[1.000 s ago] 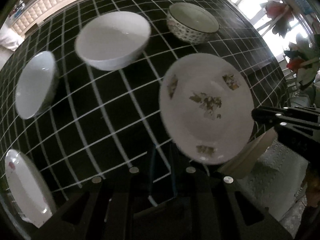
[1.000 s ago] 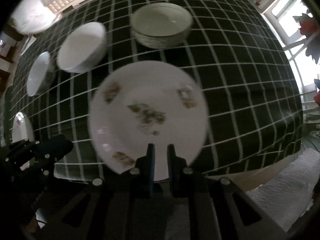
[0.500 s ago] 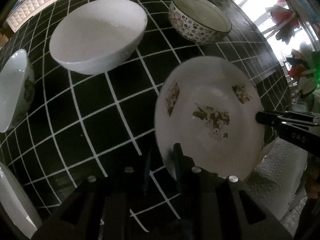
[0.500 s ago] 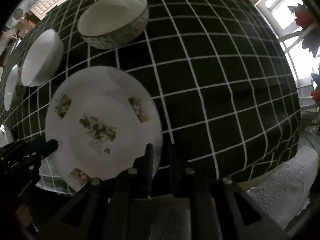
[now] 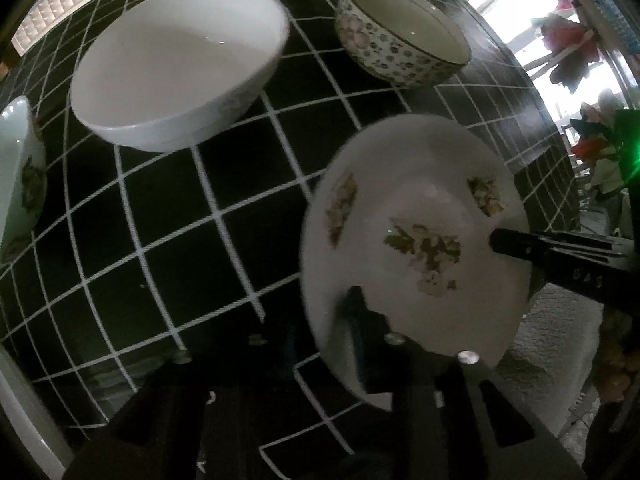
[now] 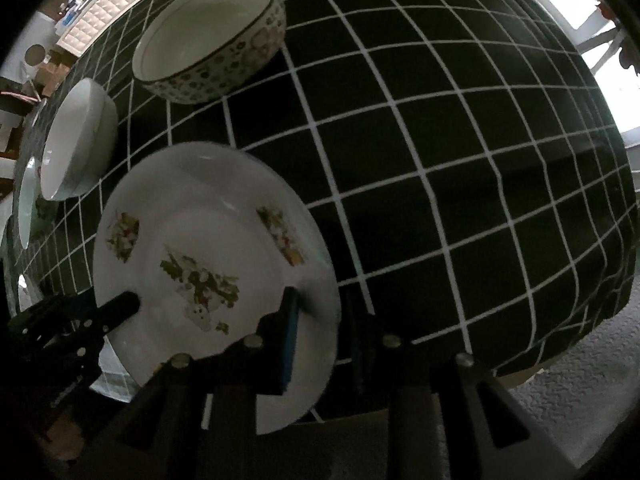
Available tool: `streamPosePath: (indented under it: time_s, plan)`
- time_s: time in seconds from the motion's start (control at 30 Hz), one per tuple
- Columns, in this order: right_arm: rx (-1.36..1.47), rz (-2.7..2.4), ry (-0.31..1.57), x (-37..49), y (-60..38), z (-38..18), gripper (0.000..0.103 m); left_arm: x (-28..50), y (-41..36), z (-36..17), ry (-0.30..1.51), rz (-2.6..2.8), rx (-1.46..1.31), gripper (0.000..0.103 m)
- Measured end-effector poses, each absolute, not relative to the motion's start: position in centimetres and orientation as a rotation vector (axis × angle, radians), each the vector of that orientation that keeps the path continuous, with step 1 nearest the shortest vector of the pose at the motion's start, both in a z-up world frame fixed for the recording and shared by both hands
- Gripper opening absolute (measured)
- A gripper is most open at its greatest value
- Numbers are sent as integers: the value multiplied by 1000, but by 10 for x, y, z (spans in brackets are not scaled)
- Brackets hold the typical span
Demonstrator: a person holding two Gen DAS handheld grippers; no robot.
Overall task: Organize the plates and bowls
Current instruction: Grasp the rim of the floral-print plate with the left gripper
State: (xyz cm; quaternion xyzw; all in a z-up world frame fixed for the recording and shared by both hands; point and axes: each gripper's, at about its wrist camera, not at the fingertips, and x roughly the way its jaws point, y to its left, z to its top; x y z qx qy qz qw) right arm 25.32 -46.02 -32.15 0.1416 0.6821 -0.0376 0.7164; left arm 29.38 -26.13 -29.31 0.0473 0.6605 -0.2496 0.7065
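Note:
A white plate with flower prints (image 5: 416,236) lies near the front edge of the black checked tablecloth (image 5: 168,232); it also shows in the right wrist view (image 6: 200,264). My left gripper (image 5: 324,320) straddles the plate's left rim, one finger over it and one under. My right gripper (image 6: 324,308) straddles the right rim the same way, its blue pad on top. Both look clamped on the plate. A plain white bowl (image 5: 180,64) and a flower-patterned bowl (image 5: 400,36) stand behind.
Another bowl (image 5: 20,172) stands at the far left and a white plate rim (image 5: 24,412) at the lower left. The table's front edge drops to a grey carpet (image 6: 580,432). Flowers and a window (image 5: 592,148) are at the right.
Both grippers have moved down and forward onto the flowered plate. Their fingers have slid over its opposite rims. The bowls have not moved.

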Motion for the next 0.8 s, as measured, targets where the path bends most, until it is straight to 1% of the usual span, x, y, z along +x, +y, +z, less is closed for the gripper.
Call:
streamPosePath:
  time_s: [0.2, 0.37, 0.8]
  plan:
    - [296, -111, 1498, 243, -456, -316, 23, 290, -261, -291, 1442, -551, 125, 17]
    - [291, -120, 1502, 236, -433, -316, 23, 292, -252, -291, 1464, -512, 109, 18]
    - [285, -43, 1501, 224, -373, -316, 23, 278, -189, -282, 1456, -435, 118, 18]
